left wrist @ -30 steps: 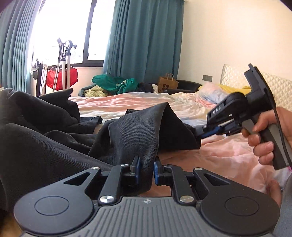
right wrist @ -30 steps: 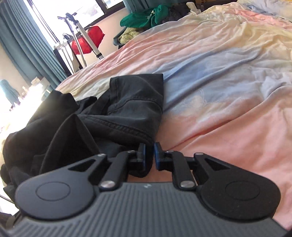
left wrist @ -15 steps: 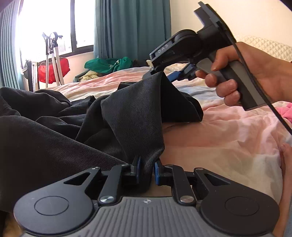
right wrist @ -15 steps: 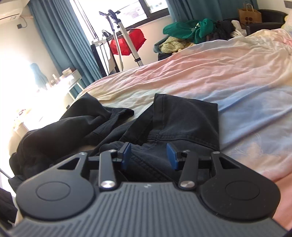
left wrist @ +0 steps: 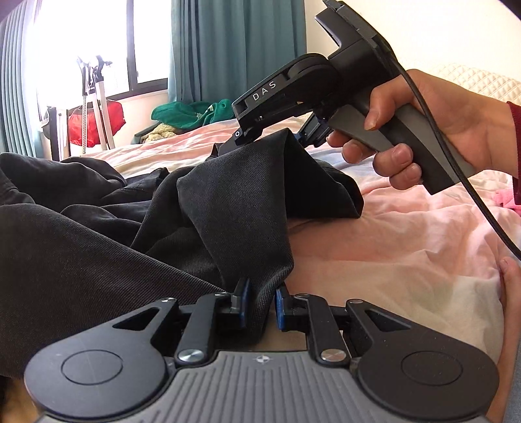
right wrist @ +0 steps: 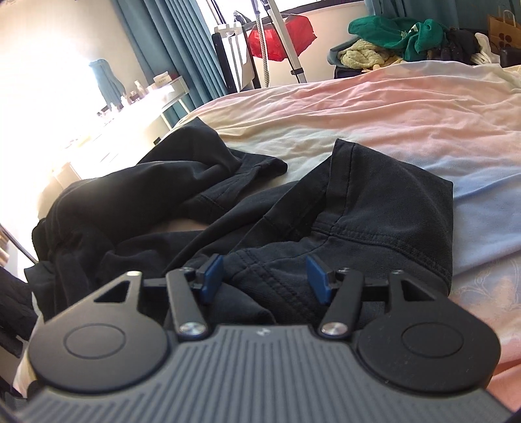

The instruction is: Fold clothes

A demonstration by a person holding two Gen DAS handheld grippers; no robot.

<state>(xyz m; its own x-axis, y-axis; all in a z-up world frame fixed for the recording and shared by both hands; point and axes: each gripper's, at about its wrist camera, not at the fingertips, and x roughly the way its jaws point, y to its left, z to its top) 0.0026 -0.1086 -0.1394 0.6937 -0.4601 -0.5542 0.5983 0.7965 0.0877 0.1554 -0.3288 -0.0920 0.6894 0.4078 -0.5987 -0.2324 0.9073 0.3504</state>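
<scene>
Left wrist view, left tool (left wrist: 260, 303) clamped on dark trousers (left wrist: 228, 208), right tool (right wrist: 265, 277) spread wide above their seam, pink bedsheet (right wrist: 374, 107) beneath

Two tools (left wrist: 259, 301) (right wrist: 265, 275), one dark garment (right wrist: 374, 208), one bed (right wrist: 374, 107), one paper bag (right wrist: 503, 27).

Strong daylight floods in through the tall window behind teal curtains (left wrist: 81, 48), far ahead and left of the left fingers, blown out to white. In the right wrist view glare washes out the white cluttered side table (right wrist: 97, 107) left of the fingers. Fisheye distortion bends both views' edges; the foreground stays sharp.
</scene>
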